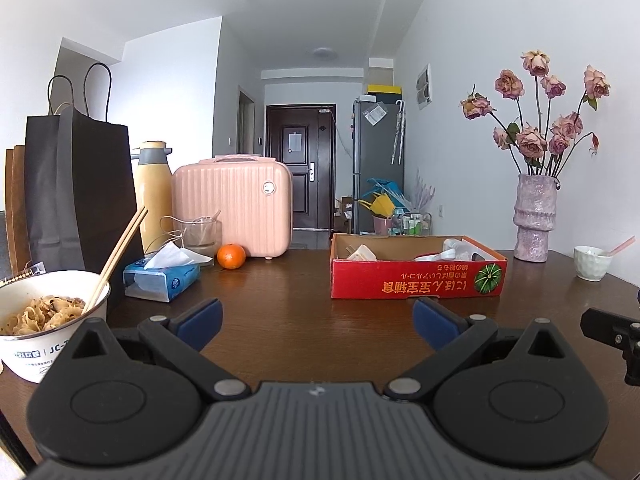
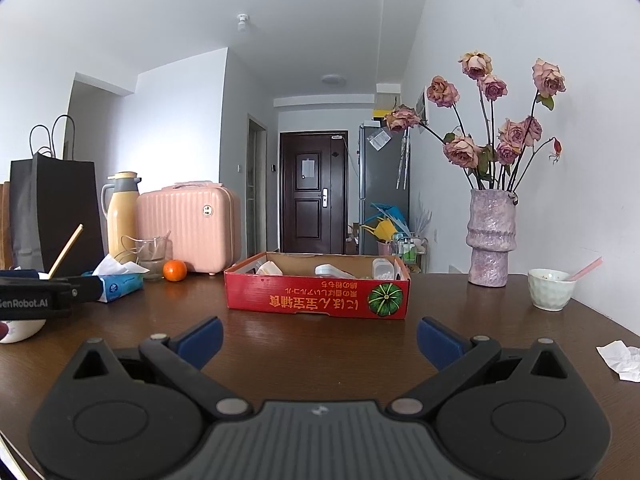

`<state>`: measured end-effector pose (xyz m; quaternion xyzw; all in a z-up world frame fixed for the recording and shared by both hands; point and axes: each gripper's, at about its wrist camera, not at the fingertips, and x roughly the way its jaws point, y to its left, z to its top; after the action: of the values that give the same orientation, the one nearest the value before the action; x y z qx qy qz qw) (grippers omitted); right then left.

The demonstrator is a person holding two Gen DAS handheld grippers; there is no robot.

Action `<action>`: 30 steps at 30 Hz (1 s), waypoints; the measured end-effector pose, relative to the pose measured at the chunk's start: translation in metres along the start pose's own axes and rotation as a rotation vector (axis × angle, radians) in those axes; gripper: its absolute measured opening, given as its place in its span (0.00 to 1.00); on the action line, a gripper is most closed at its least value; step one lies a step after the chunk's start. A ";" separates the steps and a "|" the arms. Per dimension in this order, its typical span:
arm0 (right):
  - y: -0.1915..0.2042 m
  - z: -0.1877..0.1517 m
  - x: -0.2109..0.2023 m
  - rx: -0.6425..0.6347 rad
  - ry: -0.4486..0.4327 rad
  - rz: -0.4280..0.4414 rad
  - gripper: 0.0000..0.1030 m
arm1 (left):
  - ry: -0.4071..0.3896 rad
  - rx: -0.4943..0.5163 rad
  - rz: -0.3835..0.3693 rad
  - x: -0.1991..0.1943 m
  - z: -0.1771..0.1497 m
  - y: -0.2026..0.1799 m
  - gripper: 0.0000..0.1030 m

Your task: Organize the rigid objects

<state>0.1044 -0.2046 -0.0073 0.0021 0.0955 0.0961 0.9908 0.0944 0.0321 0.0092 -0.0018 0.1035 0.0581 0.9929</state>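
Grippers both spread wide and empty: left gripper (image 1: 316,318), right gripper (image 2: 320,338). Small rigid items (image 2: 328,270) sit in red box (image 2: 316,300) on table (image 2: 320,340). Sorting just starting or already finished; can't tell.

Bright, even daylight, perhaps from behind; sharp focus, edges bowed by fisheye

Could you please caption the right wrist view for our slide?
Open right tongs face a red cardboard box on a wooden table.
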 end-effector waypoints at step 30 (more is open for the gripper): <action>0.000 -0.001 0.006 0.007 0.013 -0.004 1.00 | 0.006 0.003 0.001 0.005 -0.002 -0.002 1.00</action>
<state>0.1102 -0.2031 -0.0097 0.0048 0.1024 0.0937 0.9903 0.0987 0.0308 0.0067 -0.0006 0.1064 0.0585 0.9926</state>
